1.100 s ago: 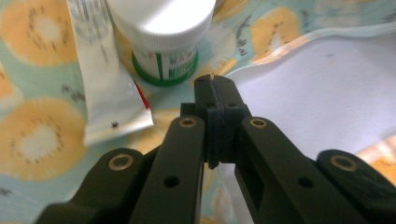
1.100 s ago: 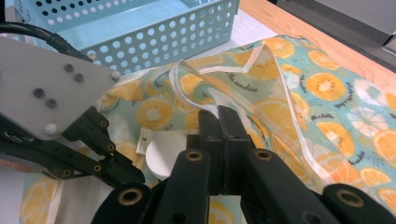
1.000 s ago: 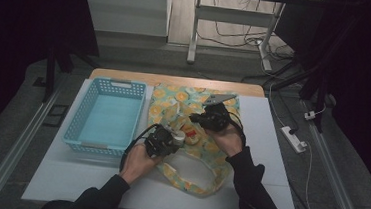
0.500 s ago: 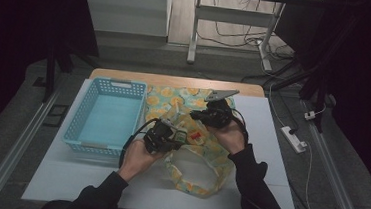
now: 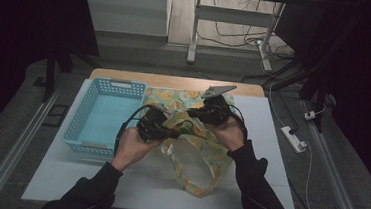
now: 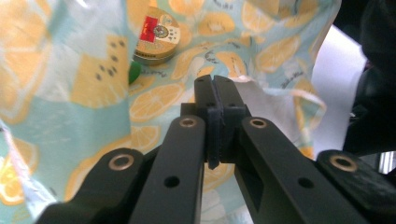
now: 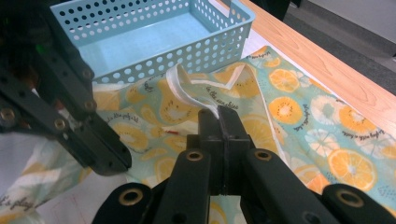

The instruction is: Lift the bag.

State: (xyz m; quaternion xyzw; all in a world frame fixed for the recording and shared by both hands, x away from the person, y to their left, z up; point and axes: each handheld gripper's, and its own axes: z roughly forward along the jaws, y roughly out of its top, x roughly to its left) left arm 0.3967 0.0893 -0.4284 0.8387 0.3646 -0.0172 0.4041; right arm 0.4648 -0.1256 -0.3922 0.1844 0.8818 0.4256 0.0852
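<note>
Both grippers seem to be pulling the mouth of the fruit-print bag (image 5: 195,150) open, so the two edges are best drawn apart evenly and kept raised, letting the fabric part without slipping from the pads. The left gripper (image 6: 215,100) is clamped on one edge of the bag's mouth; the right gripper (image 7: 219,119) is clamped on the white-trimmed edge opposite. The bag lies on the white table (image 5: 279,157), right of the blue basket (image 5: 84,126). A round tin (image 6: 156,35) lies inside, beyond the left gripper.
</note>
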